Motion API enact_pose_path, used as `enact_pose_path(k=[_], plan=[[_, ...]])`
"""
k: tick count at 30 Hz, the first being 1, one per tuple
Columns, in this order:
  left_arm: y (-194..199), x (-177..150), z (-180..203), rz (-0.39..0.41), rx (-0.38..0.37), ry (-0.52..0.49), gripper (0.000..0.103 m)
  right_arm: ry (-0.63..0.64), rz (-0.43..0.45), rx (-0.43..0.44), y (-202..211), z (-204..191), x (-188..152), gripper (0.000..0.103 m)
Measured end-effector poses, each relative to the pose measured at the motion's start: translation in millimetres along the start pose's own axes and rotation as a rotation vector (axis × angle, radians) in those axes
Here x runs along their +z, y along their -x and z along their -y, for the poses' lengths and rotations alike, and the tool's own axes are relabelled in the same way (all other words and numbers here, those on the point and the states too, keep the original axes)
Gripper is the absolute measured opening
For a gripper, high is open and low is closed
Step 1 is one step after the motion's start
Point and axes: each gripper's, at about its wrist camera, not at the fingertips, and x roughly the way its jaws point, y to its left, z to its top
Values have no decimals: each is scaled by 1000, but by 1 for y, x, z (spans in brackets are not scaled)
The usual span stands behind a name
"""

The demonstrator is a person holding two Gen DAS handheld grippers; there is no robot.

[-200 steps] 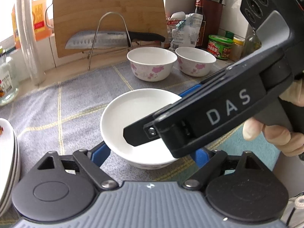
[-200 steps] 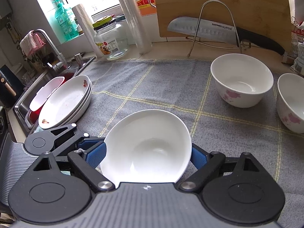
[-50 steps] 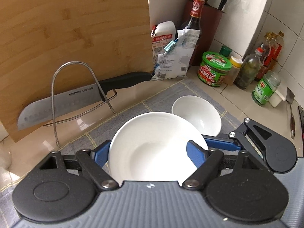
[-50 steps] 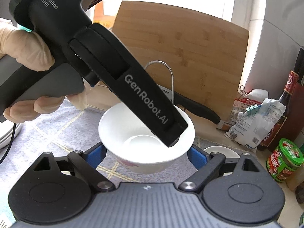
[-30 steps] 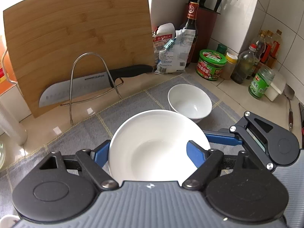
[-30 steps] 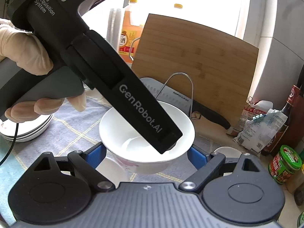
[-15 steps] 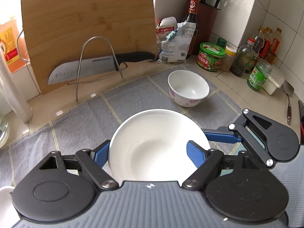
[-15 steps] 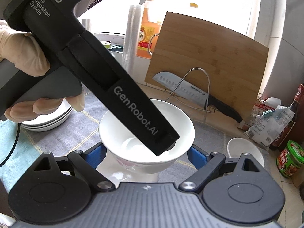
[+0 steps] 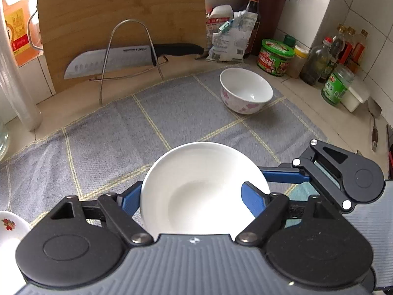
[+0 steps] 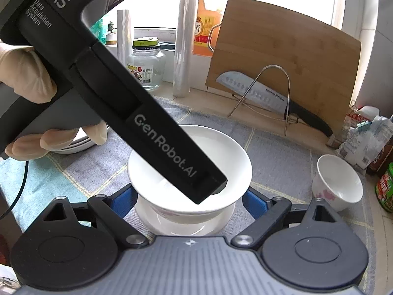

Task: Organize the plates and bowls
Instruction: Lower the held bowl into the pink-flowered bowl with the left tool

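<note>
Both tongs have carried their bowls away from the bamboo cutting board (image 9: pixel 118 19): left tongs (image 9: pixel 196 196) grip the plain white bowl (image 9: pixel 203 186), right tongs (image 10: pixel 189 199) the pink-flowered white bowl (image 10: pixel 228 162), above the grey checked counter cloth (image 9: pixel 110 135), ready for stacking

The body of the left gripper (image 10: pixel 189 186) carries white lettering: "DAS" with "Data Acquisition System" beneath it near the handle, and "GenRobot.AI" further down toward its tip. The blade of the knife (image 9: pixel 110 60) propped on the wire stand (image 9: pixel 130 56) reads "SUPOR". Labels on the jar (image 10: pixel 145 67), bottles and packets are too small to make out
</note>
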Motion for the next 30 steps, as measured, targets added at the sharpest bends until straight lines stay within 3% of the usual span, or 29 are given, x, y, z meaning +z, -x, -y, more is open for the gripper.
enact_pose_path(k=[30], plan=[[-17, -6, -5, -37, -19, 1, 84, -57, -55, 52, -22, 10, -8, 94]])
